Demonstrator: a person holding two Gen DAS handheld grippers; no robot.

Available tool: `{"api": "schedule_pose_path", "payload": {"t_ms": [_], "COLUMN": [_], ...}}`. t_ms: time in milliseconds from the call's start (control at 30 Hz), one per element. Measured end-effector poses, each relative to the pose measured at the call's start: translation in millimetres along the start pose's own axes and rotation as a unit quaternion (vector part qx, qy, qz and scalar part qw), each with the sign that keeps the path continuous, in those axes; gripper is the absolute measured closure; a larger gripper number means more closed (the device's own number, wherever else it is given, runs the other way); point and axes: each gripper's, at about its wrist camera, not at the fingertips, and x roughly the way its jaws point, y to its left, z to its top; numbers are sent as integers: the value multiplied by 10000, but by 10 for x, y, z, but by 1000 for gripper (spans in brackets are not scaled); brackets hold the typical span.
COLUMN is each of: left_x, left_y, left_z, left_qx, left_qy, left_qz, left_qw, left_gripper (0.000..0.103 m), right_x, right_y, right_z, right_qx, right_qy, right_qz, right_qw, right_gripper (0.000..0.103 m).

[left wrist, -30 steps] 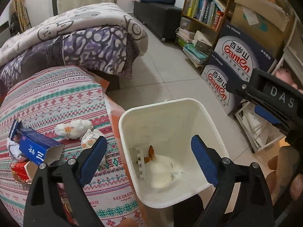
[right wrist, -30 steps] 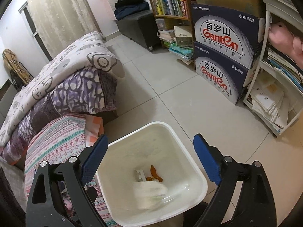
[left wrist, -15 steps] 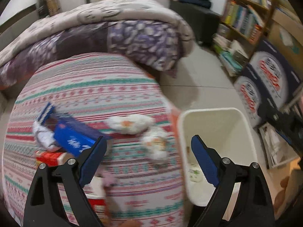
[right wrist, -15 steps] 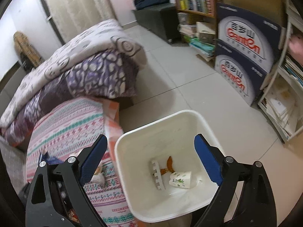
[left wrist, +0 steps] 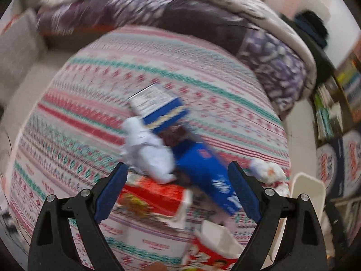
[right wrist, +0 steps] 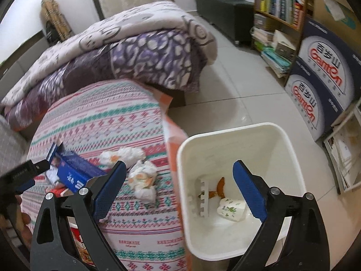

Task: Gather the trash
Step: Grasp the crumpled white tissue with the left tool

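My left gripper [left wrist: 178, 194] is open and empty above a pile of trash on the patterned table [left wrist: 180, 67]: a blue carton [left wrist: 203, 169], crumpled white paper [left wrist: 146, 151] and a red carton [left wrist: 155, 198]. The view is blurred. My right gripper [right wrist: 178, 189] is open and empty over the near rim of the white bin [right wrist: 227, 131], which holds a paper cup [right wrist: 230, 207], a white foam piece [right wrist: 202, 198] and an orange scrap [right wrist: 220, 186]. Two crumpled tissues [right wrist: 144, 174] and the blue carton [right wrist: 74, 174] lie on the table [right wrist: 112, 117] left of the bin.
A quilt-covered bed [right wrist: 126, 49] lies behind the table. Stacked Ganten boxes [right wrist: 320, 76] and a bookshelf [right wrist: 279, 11] stand right of the bin, with tiled floor [right wrist: 237, 103] between. The left gripper's body [right wrist: 20, 176] shows at the right view's left edge.
My left gripper has swung left from the bin to over the trash pile on the table. My right gripper has shifted slightly left, staying over the bin. The paper cup now rests in the bin.
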Motion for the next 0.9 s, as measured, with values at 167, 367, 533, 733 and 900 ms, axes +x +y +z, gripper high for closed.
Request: {"api": "schedule_pose_path", "payload": {"t_ms": [167,367,533,733,900], "left_x": [125,381,591,701,565], "left_y": [390,619,612,673,781], "left_z": [56,153,176,205,215], "left_qx": [-481,-1010,-1078,-1150,-1063], "left_qy": [200,479,632,777,676], "left_qz": [-42,-237,-267,-823,-754], "left_qw": [9986,9934,9918,9869,9892], "left_gripper": [15,16,18,50,58], "right_x": [78,178,255,377,531], "right_y": [200,455,696,1011,1308], "right_z": [-41,-91,-124,-183,-211], "right_qx": [-127,-517,-1025,-1572,-2019], "right_qy": [108,191,195,407,690], "right_qz": [103,86,159,379,695], "right_qw": [9998,9984,9944,9860,9745], "right_gripper": [11,11,11,11,11]}}
